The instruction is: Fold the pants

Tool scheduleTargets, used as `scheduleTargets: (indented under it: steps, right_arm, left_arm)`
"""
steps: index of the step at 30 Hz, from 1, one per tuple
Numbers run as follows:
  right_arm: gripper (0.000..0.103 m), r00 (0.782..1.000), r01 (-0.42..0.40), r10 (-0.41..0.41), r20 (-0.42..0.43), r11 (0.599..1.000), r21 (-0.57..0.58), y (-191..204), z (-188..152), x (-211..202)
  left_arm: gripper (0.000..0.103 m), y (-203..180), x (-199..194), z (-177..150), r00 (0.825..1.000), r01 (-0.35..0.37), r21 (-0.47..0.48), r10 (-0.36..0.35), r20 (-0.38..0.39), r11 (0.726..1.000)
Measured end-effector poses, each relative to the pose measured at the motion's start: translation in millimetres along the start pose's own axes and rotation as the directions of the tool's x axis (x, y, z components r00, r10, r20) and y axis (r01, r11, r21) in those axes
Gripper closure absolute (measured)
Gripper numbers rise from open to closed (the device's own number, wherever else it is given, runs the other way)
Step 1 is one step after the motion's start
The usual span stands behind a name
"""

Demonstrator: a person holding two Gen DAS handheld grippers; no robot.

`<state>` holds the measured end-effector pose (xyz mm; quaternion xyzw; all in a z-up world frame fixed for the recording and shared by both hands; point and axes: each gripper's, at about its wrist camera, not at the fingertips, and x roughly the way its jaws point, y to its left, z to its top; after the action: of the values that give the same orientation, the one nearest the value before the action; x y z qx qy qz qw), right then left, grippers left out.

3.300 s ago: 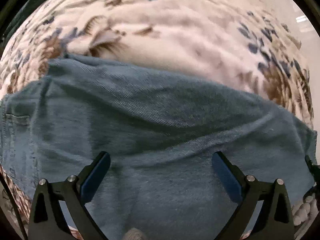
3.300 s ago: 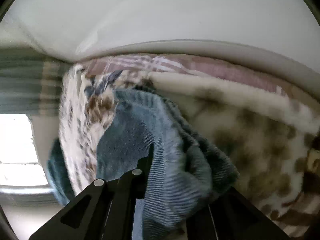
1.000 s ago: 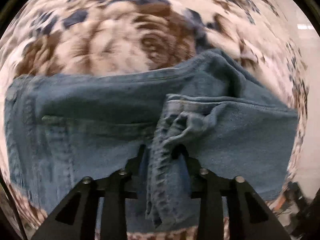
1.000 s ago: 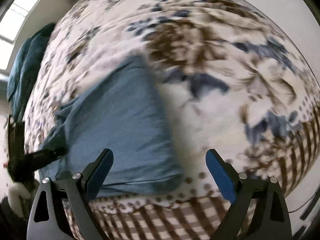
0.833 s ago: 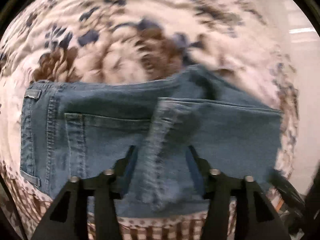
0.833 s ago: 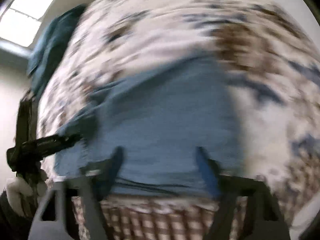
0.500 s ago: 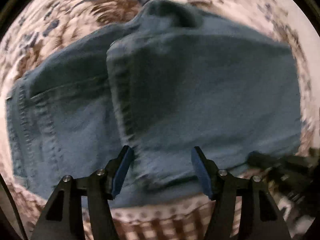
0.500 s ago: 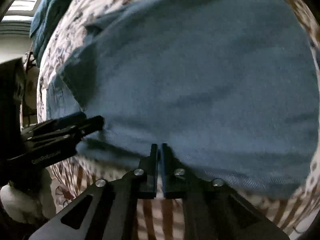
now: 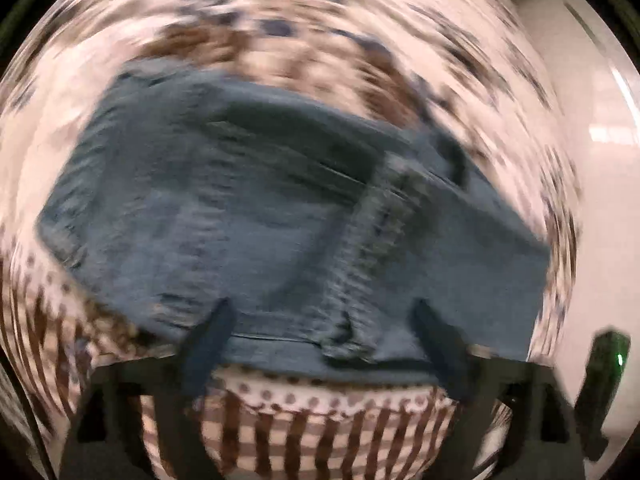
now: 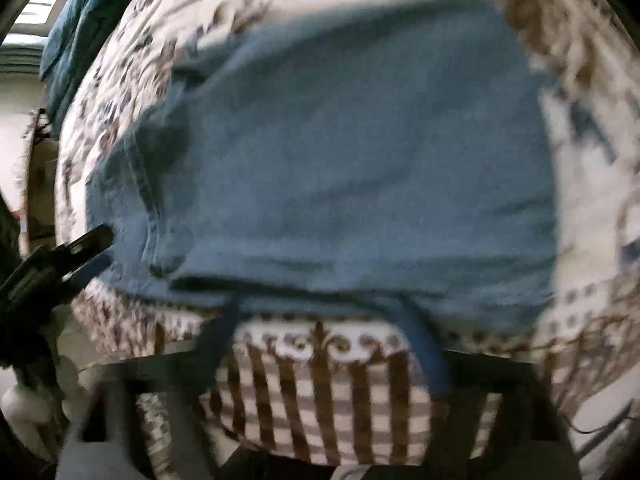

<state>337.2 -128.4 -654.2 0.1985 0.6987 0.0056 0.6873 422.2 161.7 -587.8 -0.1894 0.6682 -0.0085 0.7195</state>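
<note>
The blue denim pants [image 9: 256,216] lie folded on a floral blanket, a stitched seam running down their near right part; the right wrist view shows the same pants [image 10: 352,168] as a smooth folded block. My left gripper [image 9: 324,320] hovers over the pants' near edge, its jaws opening wide with nothing pinched between them. My right gripper [image 10: 320,316] is also opening, its fingers spread over the near edge and the striped blanket border, holding nothing. The left gripper's fingers [image 10: 86,242] show at the left of the right wrist view. Both views are blurred.
The floral blanket [image 9: 304,40] with a brown striped border [image 10: 320,392] covers the bed. A dark teal cloth [image 10: 80,20] lies at the bed's far left corner. White floor [image 9: 600,200] lies to the right.
The left gripper let go of the bunched denim, opened and pulled back. The right gripper shut at the pants' near edge, then opened again. The pants lie flatter.
</note>
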Motion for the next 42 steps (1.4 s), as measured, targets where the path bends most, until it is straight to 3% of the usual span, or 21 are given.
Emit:
scheduleTargets:
  steps: [2, 6, 7, 9, 13, 14, 15, 16, 22, 25, 28, 31, 33, 34, 37, 42]
  right_arm:
    - [0.012, 0.999, 0.049, -0.048, 0.023, 0.999, -0.004, 8.3, 16.3, -6.6]
    - [0.013, 0.998, -0.025, 0.027, 0.050, 0.999, -0.031, 35.7, 64.3, -14.2]
    - [0.015, 0.995, -0.065, 0.069, 0.069, 0.996, -0.056, 47.4, 82.8, -15.1]
    - [0.033, 0.989, -0.103, 0.114, 0.093, 0.987, -0.122, 70.7, 117.8, -11.4]
    - [0.041, 0.986, -0.162, 0.169, 0.009, 0.959, -0.230, 109.6, 179.4, 22.4]
    - [0.071, 0.990, -0.143, 0.135, -0.047, 0.949, -0.282, 121.7, 191.5, 41.3]
    - [0.088, 0.998, -0.050, 0.034, -0.053, 0.941, -0.335, 127.5, 198.5, 53.0]
    - [0.091, 0.999, -0.021, 0.006, -0.044, 0.935, -0.354, 129.6, 201.8, 57.3]
    - [0.090, 0.995, -0.063, 0.045, -0.087, 0.975, -0.213, 103.1, 222.0, 57.7]
    - [0.085, 0.999, -0.026, 0.035, 0.041, 0.979, -0.202, 98.3, 209.1, 8.9]
    - [0.085, 0.990, -0.138, 0.125, -0.068, 0.959, -0.248, 110.7, 190.1, 11.2]
    - [0.088, 0.993, -0.065, 0.033, -0.112, 0.954, -0.293, 111.0, 183.5, 39.3]
    - [0.090, 0.998, 0.014, -0.028, -0.048, 0.963, -0.271, 98.2, 195.8, 48.3]
    - [0.102, 0.999, 0.038, -0.044, -0.019, 0.975, -0.219, 85.9, 205.7, 50.8]
    - [0.102, 0.999, -0.008, 0.002, -0.040, 0.988, -0.152, 68.8, 216.9, 50.8]
    - [0.100, 1.000, 0.006, -0.006, 0.001, 0.977, -0.212, 75.5, 207.1, 14.7]
  left_arm:
    - [0.003, 24.8, -0.9, -1.8, 1.000, 0.014, -0.101, -0.011, 0.024, 0.995]
    - [0.004, 52.4, 7.9, -21.3, 0.999, 0.021, -0.244, -0.011, 0.041, 0.970]
    - [0.004, 60.0, 5.3, -21.8, 0.998, 0.022, -0.258, -0.008, 0.056, 0.966]
    - [0.004, 69.9, 0.3, -19.6, 0.997, 0.008, -0.251, 0.011, 0.075, 0.968]
    - [0.003, 80.9, -15.0, -18.6, 0.992, -0.019, -0.236, 0.048, 0.117, 0.972]
    - [0.003, 82.5, -14.6, -16.1, 0.991, -0.021, -0.239, 0.051, 0.121, 0.971]
    - [0.003, 80.6, -11.1, -14.3, 0.991, -0.017, -0.245, 0.049, 0.125, 0.969]
    - [0.004, 81.0, -8.1, -13.1, 0.991, -0.008, -0.254, 0.042, 0.129, 0.967]
    - [0.003, 86.7, -8.7, -11.1, 0.984, -0.034, -0.275, 0.081, 0.160, 0.961]
    - [0.003, 96.3, -16.7, -15.7, 0.977, -0.063, -0.310, 0.122, 0.175, 0.949]
    - [0.003, 108.2, -22.4, -20.3, 0.976, -0.036, -0.344, 0.107, 0.188, 0.938]
    - [0.003, 119.2, -23.3, -25.7, 0.974, -0.041, -0.375, 0.121, 0.191, 0.926]
    - [0.003, 126.6, -21.4, -30.0, 0.972, -0.054, -0.392, 0.137, 0.188, 0.918]
    - [0.004, 131.5, -19.5, -32.7, 0.973, -0.052, -0.407, 0.139, 0.186, 0.912]
    - [0.004, 146.2, -13.6, -39.6, 0.974, -0.012, -0.471, 0.116, 0.194, 0.882]
    - [0.004, 162.5, 10.3, -32.1, 0.980, 0.109, -0.551, 0.003, 0.199, 0.827]
